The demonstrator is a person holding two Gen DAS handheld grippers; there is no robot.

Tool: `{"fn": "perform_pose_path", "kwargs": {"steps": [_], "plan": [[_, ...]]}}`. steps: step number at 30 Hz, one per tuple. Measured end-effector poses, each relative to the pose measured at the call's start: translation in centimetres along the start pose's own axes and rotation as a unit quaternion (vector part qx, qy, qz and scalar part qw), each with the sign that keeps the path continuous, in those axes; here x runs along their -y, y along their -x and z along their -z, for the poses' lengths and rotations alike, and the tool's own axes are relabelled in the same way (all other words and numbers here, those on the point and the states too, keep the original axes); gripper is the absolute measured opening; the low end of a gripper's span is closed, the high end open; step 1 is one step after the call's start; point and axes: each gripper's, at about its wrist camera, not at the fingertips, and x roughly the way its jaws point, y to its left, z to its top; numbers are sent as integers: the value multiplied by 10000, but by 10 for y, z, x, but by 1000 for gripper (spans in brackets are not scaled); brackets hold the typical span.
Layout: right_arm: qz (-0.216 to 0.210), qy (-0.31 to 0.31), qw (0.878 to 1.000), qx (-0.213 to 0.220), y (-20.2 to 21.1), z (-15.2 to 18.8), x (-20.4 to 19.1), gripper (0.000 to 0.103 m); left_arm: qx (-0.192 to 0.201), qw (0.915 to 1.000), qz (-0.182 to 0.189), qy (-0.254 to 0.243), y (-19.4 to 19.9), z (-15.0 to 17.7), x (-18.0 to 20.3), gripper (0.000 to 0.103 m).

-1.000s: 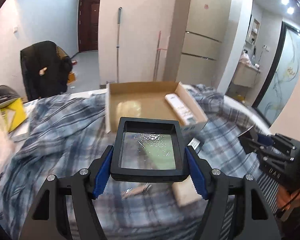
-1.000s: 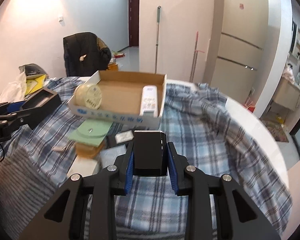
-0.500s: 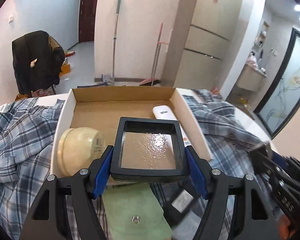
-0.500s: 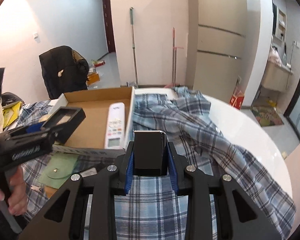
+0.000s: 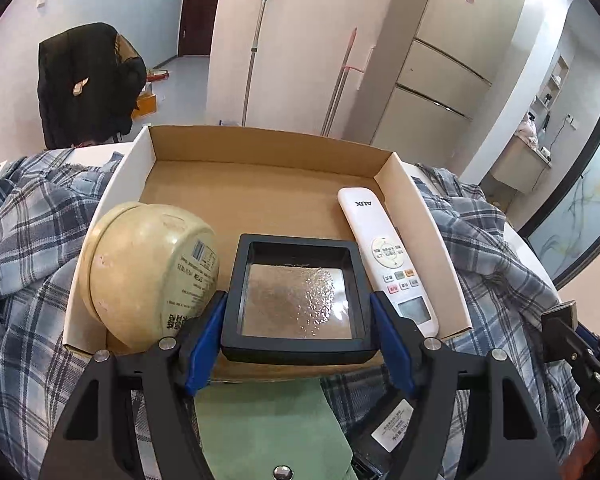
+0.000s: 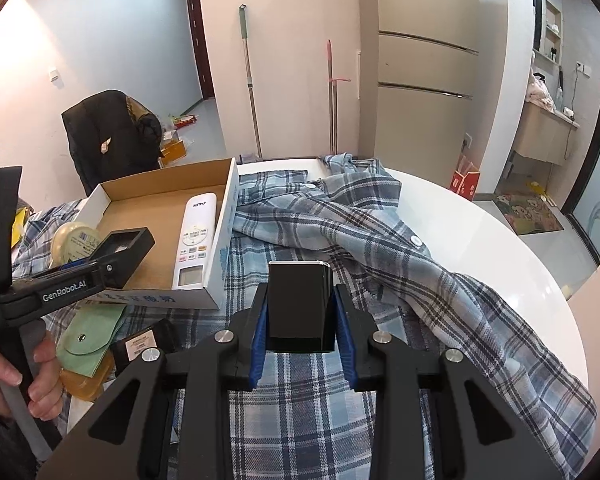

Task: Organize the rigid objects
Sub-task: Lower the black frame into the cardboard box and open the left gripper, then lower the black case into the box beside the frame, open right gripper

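Two things, round tub (image 5: 140, 276) and remote (image 5: 384, 252), flank the box (image 5: 260, 184) floor.

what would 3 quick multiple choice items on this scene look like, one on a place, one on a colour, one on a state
1. Where does the white remote lie?
A. inside the cardboard box, by its right wall
B. on the plaid cloth
C. on the floor

2. What colour is the flat pouch in front of the box?
A. red
B. light green
C. black

3. What is the right gripper doing?
A. standing open and empty
B. gripping the remote
C. shut on a black block

Answers: 1 A, it rests on the box floor along that wall. 2 B, both views show it pale green. 3 C, its blue pads press the block's sides.
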Motion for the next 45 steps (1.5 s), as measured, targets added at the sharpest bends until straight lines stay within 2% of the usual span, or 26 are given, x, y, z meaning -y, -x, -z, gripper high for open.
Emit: {"fn": "perform_pose_path", "kwargs": {"steps": [6, 9, 11, 12, 15, 18, 19, 21, 23, 25, 30, 34, 36, 40, 45], "plan": [[-28, 39, 10000, -6, 0, 2, -1, 29, 59, 9997, -22, -236, 6, 0, 7, 72], [-21, -6, 10000, 5, -1, 2, 1, 29, 393, 9988, 155, -241, 24, -2, 5, 73], [-22, -48, 10000, 3, -2, 2, 2, 29, 807, 9961, 247, -250, 41, -4, 3, 81], [-18, -65, 10000, -7, -2, 1, 2, 29, 1062, 9937, 250, -271, 51, -5, 2, 88], [-51, -99, 9999, -7, 1, -3, 0, 29, 1987, 9793, 137, -369, 86, -7, -2, 88], [-117, -35, 9999, 67, 9, -14, -10, 29, 2453, 9679, 121, -538, 110, -10, -6, 89], [-153, 11, 9998, 88, 11, -17, -14, 29, 2560, 9651, 146, -526, 117, -12, -9, 94], [-279, 87, 9995, 98, 14, -26, -27, 29, 2749, 9605, 161, -391, 129, -15, -18, 103], [-482, 148, 9987, 56, 12, -35, -41, 29, 2910, 9564, 135, -198, 135, -16, -28, 103], [-611, 225, 9979, -1, 5, -42, -57, 29, 2933, 9560, 88, -32, 135, -18, -36, 103], [-624, 394, 9967, -325, -39, -47, -98, 29, 2654, 9641, -58, -61, 124, -25, -49, 103], [-461, 350, 9958, -709, -79, -40, -109, 29, 2513, 9677, -204, -28, 115, -26, -52, 103], [-515, 307, 9944, -874, -91, -38, -111, 29, 2467, 9689, -200, 11, 113, -26, -56, 103], [-598, 316, 9918, -1085, -102, -36, -116, 29, 2394, 9707, -183, 144, 109, -29, -63, 103], [-636, 433, 9909, -1101, -103, -34, -127, 29, 2390, 9706, -141, 242, 111, -31, -69, 103]]}}
